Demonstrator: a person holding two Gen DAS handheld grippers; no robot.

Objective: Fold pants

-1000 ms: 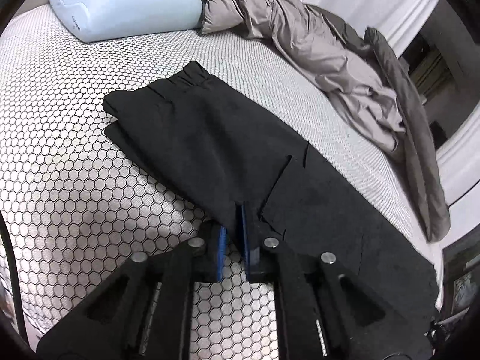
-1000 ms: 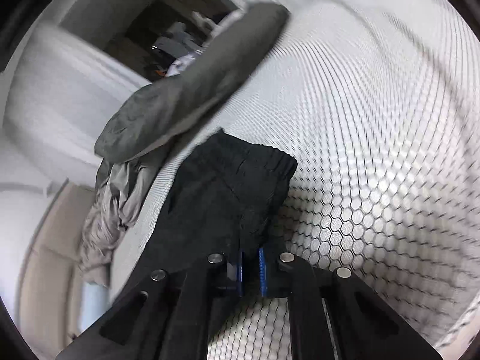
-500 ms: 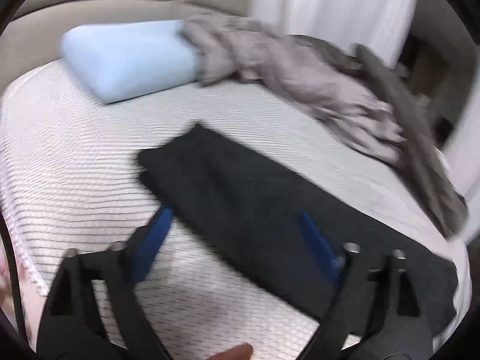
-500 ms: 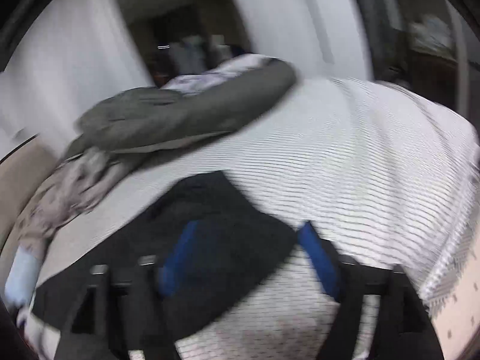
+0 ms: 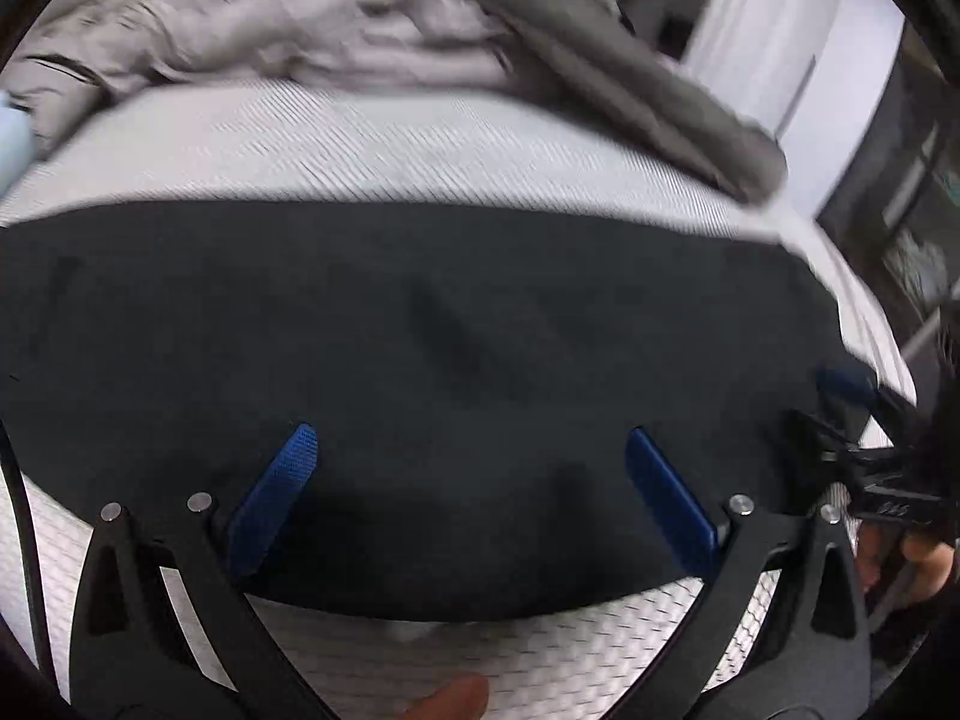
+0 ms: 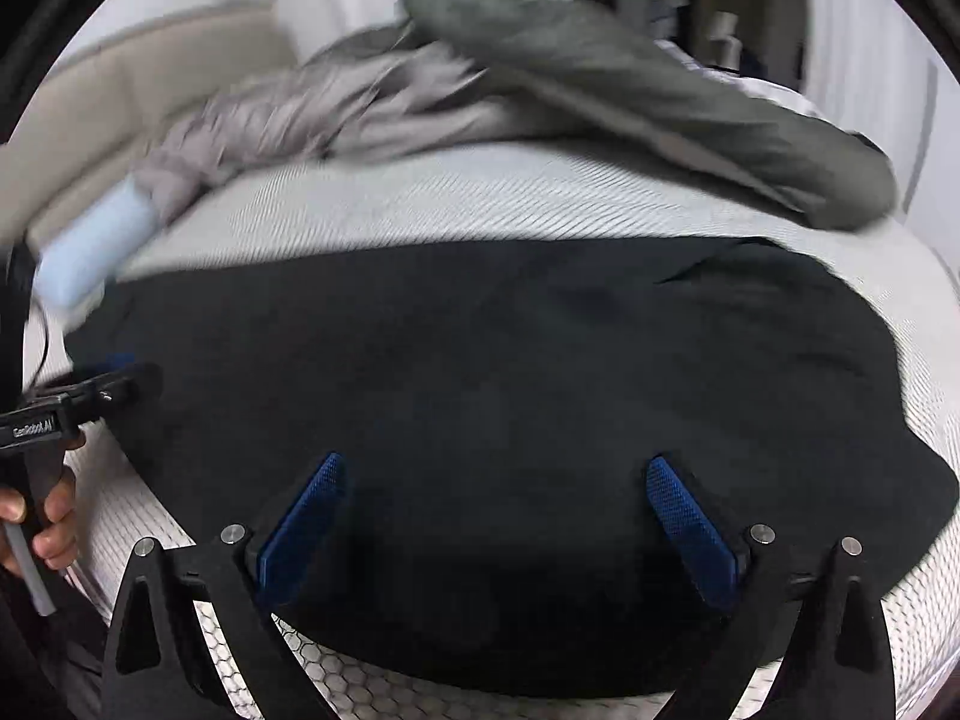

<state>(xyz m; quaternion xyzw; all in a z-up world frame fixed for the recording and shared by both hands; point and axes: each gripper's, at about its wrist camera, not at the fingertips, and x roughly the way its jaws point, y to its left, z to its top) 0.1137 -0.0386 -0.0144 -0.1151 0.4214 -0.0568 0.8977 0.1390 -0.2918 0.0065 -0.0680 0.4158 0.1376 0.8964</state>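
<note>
Black pants [image 5: 450, 330] lie flat in a long band across the mattress [image 5: 372, 144], just ahead of both my grippers. I judge the lengthwise fold done; the crosswise folds remain. My left gripper [image 5: 474, 480] and right gripper [image 6: 498, 510] are both opening wide, gripping nothing. Beyond the far edge lies bare mattress, then a rumpled grey duvet [image 6: 660, 90].

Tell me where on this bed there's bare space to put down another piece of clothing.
Bare mattress runs as a strip between the black pants and the grey duvet, and as a narrower strip along the near edge in front of the pants. It is crowded at the back, with the bunched duvet and blue pillow.
</note>
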